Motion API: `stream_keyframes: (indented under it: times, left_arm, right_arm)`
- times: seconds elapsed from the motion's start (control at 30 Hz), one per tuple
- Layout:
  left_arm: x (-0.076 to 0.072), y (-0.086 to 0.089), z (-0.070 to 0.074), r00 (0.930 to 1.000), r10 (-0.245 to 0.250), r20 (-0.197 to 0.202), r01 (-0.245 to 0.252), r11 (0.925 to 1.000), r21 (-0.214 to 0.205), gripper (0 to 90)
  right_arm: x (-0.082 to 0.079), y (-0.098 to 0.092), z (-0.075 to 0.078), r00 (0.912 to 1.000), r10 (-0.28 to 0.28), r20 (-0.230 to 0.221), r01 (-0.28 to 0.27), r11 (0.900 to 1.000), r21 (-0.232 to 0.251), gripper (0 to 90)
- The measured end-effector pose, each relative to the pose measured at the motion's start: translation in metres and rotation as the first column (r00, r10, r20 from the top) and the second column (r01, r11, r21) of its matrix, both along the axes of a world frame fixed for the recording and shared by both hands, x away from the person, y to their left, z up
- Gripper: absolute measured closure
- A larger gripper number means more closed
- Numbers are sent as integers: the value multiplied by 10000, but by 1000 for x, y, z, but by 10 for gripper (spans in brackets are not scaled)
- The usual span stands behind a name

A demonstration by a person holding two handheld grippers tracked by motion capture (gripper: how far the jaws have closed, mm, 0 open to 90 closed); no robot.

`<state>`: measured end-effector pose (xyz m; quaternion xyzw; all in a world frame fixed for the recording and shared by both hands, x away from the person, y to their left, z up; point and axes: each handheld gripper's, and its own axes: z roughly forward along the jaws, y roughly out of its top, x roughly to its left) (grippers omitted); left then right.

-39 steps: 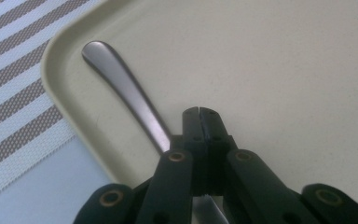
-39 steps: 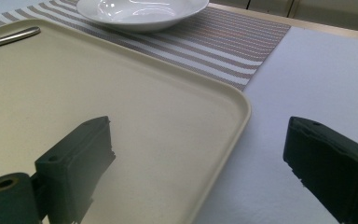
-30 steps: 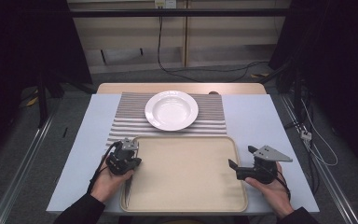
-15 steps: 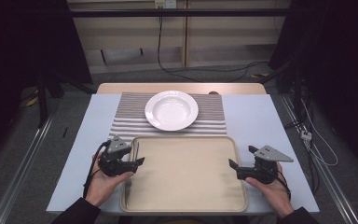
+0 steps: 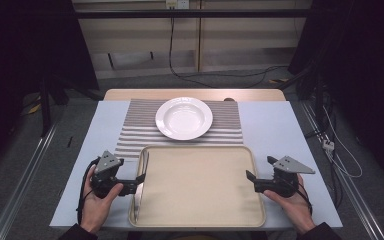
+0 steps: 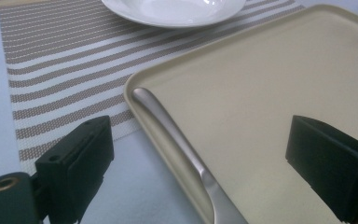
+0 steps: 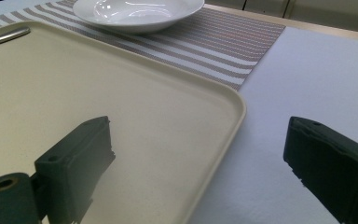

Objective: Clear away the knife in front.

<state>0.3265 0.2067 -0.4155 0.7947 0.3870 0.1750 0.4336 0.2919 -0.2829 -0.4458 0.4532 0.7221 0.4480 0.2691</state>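
Left tool (image 5: 141,178) backed off tray (image 5: 200,220), jaws just opened, empty; left gripper view shows utensil (image 6: 186,158) between.

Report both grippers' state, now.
Left gripper: open, jaws just opened, holding nothing; metal utensil lies between them on the tray.
Right gripper: open, holding nothing.

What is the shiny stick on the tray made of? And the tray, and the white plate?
The shiny stick looks like polished steel: silvery with bright glints, probably a cutlery handle. The tray seems matte beige plastic, with a smooth moulded rim and little gloss. The white plate looks like glazed ceramic, glossy with sharp highlights, though it may be melamine.
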Motion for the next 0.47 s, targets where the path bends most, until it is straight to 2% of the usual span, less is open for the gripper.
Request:
stream_keyframes:
  times: [0.1,0.17,0.3,0.47]
  left_arm:
    - [0,4,-4,9999,103,29,-103,9999,5,67]
    - [2,5,-5,9998,185,-58,-186,9997,-174,67]
    - [0,8,-9,9990,423,150,-421,9991,-107,67]
    - [1,13,-7,9977,665,152,-660,9974,-273,60]
  right_arm:
    - [0,0,0,10000,4,4,-4,10000,-4,81]
    - [0,0,0,10000,7,10,-7,10000,10,81]
    - [-1,-1,0,10000,-39,25,39,10000,26,80]
    - [-1,-1,1,10000,-46,34,46,10000,32,80]
